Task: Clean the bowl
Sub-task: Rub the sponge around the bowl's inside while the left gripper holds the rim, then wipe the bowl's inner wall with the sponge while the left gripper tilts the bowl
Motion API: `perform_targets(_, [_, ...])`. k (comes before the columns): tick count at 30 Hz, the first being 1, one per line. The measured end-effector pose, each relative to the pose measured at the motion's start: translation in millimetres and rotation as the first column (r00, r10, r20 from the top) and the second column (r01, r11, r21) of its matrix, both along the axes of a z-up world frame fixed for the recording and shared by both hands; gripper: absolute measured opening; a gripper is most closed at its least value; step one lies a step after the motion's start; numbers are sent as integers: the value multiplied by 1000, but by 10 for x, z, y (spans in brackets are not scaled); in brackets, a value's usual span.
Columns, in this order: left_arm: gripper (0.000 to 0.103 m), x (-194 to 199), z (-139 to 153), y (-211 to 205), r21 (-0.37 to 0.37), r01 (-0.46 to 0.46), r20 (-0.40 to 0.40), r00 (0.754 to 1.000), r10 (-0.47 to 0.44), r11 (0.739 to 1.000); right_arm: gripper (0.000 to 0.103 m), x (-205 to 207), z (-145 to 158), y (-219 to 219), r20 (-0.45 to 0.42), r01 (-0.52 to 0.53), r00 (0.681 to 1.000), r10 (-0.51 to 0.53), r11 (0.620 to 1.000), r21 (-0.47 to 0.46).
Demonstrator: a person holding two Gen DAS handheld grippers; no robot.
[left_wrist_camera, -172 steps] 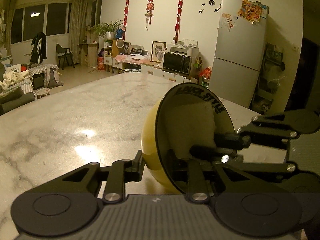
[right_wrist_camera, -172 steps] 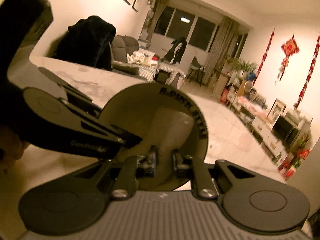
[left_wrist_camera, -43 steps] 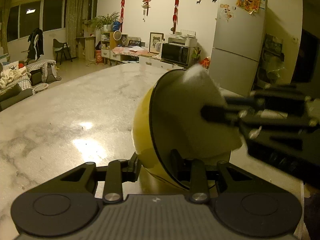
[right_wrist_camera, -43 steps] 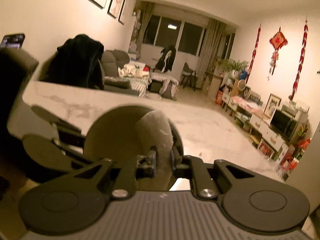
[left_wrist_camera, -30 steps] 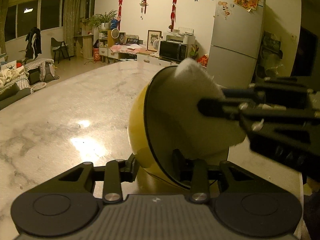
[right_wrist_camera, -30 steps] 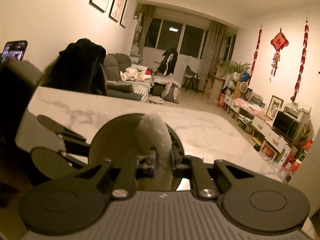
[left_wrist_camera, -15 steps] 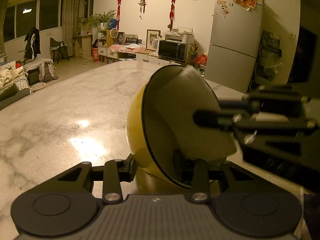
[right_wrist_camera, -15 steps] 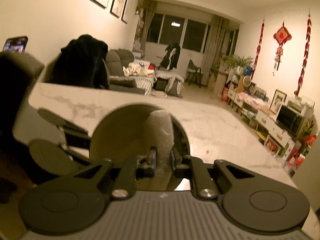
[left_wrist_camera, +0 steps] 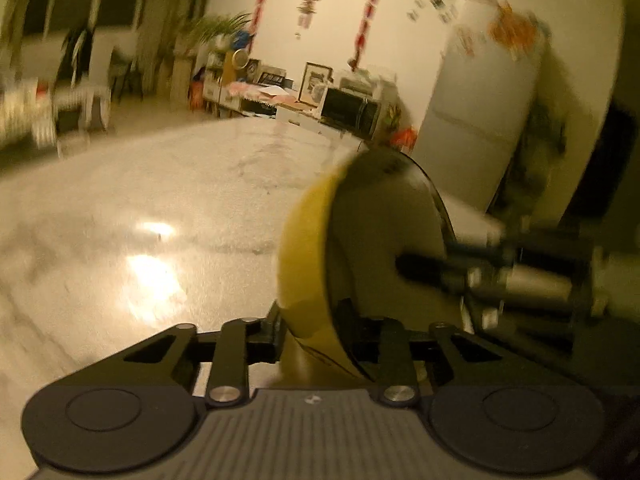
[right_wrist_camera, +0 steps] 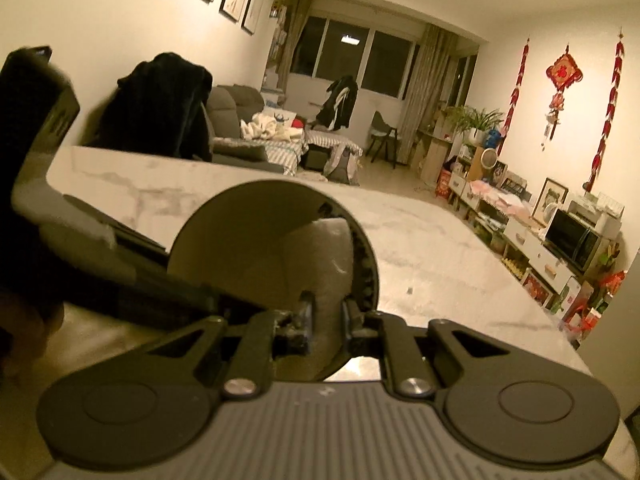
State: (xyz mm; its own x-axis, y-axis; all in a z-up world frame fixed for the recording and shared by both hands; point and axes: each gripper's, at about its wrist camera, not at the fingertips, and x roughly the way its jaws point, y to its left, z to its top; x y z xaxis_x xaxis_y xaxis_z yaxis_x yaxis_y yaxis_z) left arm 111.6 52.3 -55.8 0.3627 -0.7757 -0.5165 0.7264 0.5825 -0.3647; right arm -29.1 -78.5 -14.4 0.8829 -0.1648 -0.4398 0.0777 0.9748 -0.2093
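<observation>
A yellow bowl [left_wrist_camera: 308, 248] with a dark rim stands on its edge above the marble table [left_wrist_camera: 160, 200], its opening turned to the right. My left gripper [left_wrist_camera: 316, 334] is shut on the bowl's lower rim. My right gripper [right_wrist_camera: 326, 312] is shut on a pale sponge [right_wrist_camera: 320, 256] that presses against the inside of the bowl [right_wrist_camera: 240, 240]. In the left wrist view the right gripper [left_wrist_camera: 420, 268] reaches into the bowl from the right, blurred by motion. The sponge is hard to make out in that view.
The marble table [right_wrist_camera: 420, 248] stretches far ahead with lamp glare on it. A fridge [left_wrist_camera: 480, 120] and a microwave [left_wrist_camera: 352, 112] stand beyond its far end. A sofa [right_wrist_camera: 240, 120] and a dark coat on a chair [right_wrist_camera: 160, 100] lie beyond its other side.
The bowl has tipped and shifted right in the left wrist view, which is now blurred. The sponge has slid from the upper part of the bowl down to its right inner wall.
</observation>
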Motion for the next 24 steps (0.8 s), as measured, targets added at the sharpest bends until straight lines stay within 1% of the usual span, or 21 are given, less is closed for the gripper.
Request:
perform_targets(2, [22,23,5,19,-15,-12,-14,1000,11,1000,16,-3,2,21,-6,-4,1000,4,1000,2])
perform_targets(4, [20,-70,88,-8,6,-43,83,996,43,999,16,-4,-3,19,-17,-10,1000,10,1000,22])
perform_targets(5, [17,-121,130,-21,13,-59,136,989,57,998,16,-5,-8,12,-22,-14,1000,15,999,37])
perform_targets(6, [15,-251,201,-56,34,-92,274,958,79,995,16,-7,-13,6,-27,-18,999,19,999,51])
perform_targets(7, [15,-338,239,-83,48,-108,364,928,84,993,16,-8,-17,-1,-33,-22,999,24,998,66])
perform_targets(8, [15,-408,266,-107,59,-119,433,898,82,991,16,-9,-22,-8,-38,-25,999,28,996,81])
perform_targets(9, [15,-397,265,-99,57,-126,432,897,89,990,16,-10,-27,-15,-43,-29,999,33,995,96])
perform_targets(11, [15,-332,250,-71,50,-134,397,912,104,990,16,-14,-29,-16,-45,-31,998,36,994,105])
perform_targets(13, [16,-227,220,-43,45,-132,339,935,109,990,16,-20,-26,-9,-40,-30,999,34,995,99])
perform_targets(14, [21,-204,214,-51,47,-129,324,940,107,991,16,-22,-25,-5,-38,-29,999,33,995,95])
perform_targets(15, [27,-170,191,-68,58,-105,294,952,83,993,16,-25,-23,-2,-36,-29,999,32,995,92])
perform_targets(16, [28,-133,164,-89,75,-76,249,967,55,994,17,-28,-22,2,-34,-28,999,31,996,89])
perform_targets(18, [29,-81,146,-98,82,-52,189,981,36,995,17,-33,-18,9,-30,-26,999,29,996,83])
perform_targets(19, [29,-70,146,-98,86,-49,186,982,32,995,17,-36,-17,13,-27,-26,999,28,996,80])
perform_targets(24, [30,-122,165,-100,120,-46,230,973,17,992,15,-50,-9,31,-17,-22,1000,23,998,64])
